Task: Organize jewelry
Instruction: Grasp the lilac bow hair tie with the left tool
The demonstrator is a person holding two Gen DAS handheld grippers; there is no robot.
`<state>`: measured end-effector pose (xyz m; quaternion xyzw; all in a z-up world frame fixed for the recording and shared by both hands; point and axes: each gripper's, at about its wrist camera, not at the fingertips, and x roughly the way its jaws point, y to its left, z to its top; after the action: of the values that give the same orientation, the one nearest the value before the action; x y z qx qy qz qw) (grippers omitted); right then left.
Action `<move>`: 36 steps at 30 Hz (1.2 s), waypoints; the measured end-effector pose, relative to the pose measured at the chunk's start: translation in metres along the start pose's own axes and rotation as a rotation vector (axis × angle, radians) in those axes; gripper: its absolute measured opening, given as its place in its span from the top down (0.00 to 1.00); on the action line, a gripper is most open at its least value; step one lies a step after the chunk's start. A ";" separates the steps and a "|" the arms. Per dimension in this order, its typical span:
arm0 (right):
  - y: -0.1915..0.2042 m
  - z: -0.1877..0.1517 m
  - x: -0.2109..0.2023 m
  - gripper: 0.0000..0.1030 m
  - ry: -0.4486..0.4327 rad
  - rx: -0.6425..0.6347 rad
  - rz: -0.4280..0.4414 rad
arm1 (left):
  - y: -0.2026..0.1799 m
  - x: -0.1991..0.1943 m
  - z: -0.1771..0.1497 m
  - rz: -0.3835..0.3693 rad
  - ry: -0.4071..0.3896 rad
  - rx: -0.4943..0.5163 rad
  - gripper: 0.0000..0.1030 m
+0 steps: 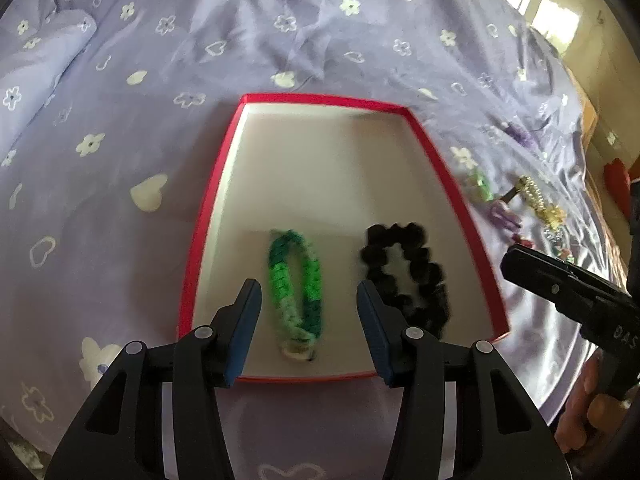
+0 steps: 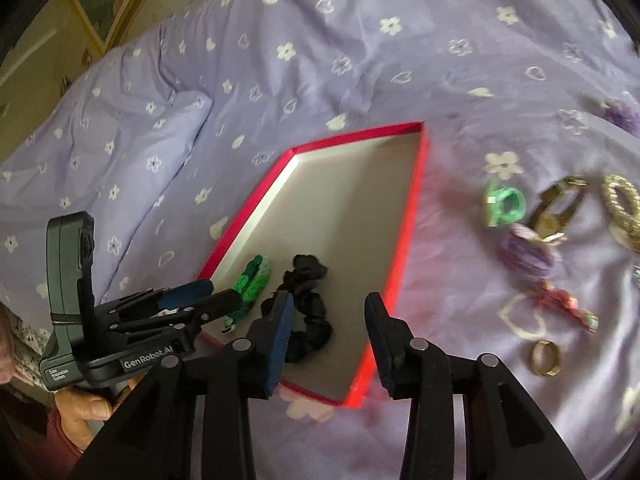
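Note:
A red-rimmed tray point(image 1: 224, 160) with a white floor lies on the purple bedspread; it also shows in the right wrist view point(image 2: 412, 216). In it lie a green braided bracelet point(image 1: 296, 288) point(image 2: 252, 280) and a black scrunchie point(image 1: 408, 272) point(image 2: 312, 308), side by side. My left gripper point(image 1: 308, 332) is open and empty, its fingers either side of the green bracelet's near end, just above it. My right gripper point(image 2: 328, 336) is open and empty over the tray's near right part, beside the scrunchie. Its black body point(image 1: 568, 292) shows at the right in the left wrist view.
Loose jewelry lies on the bedspread right of the tray: a small green ring-shaped piece point(image 2: 504, 204), a purple scrunchie point(image 2: 528, 256), a gold hair clip point(image 2: 556, 204), a gold beaded band point(image 2: 624, 208), a red trinket point(image 2: 564, 304) and a gold ring point(image 2: 544, 358). A pillow point(image 2: 100, 148) lies far left.

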<state>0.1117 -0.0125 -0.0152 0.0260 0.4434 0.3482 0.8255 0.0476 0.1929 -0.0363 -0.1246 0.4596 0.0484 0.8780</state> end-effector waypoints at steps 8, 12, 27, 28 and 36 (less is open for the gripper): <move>-0.043 -0.006 -0.044 0.61 -0.073 0.079 -0.068 | -0.032 -0.011 0.009 -0.041 -0.030 0.043 0.49; -0.068 -0.011 -0.060 0.61 -0.099 0.131 -0.104 | -0.054 -0.010 0.011 -0.066 -0.029 0.074 0.49; -0.123 -0.007 -0.070 0.61 -0.127 0.213 -0.154 | -0.113 0.005 0.021 -0.114 -0.010 0.170 0.48; -0.122 -0.004 -0.068 0.61 -0.127 0.209 -0.149 | -0.115 0.006 0.022 -0.116 -0.008 0.173 0.48; -0.110 0.021 -0.040 0.61 -0.118 0.177 -0.042 | -0.123 0.019 0.025 -0.120 0.012 0.182 0.48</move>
<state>0.1736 -0.1141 -0.0122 0.1098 0.4236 0.2884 0.8517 0.1035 0.0800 -0.0170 -0.0719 0.4592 -0.0473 0.8841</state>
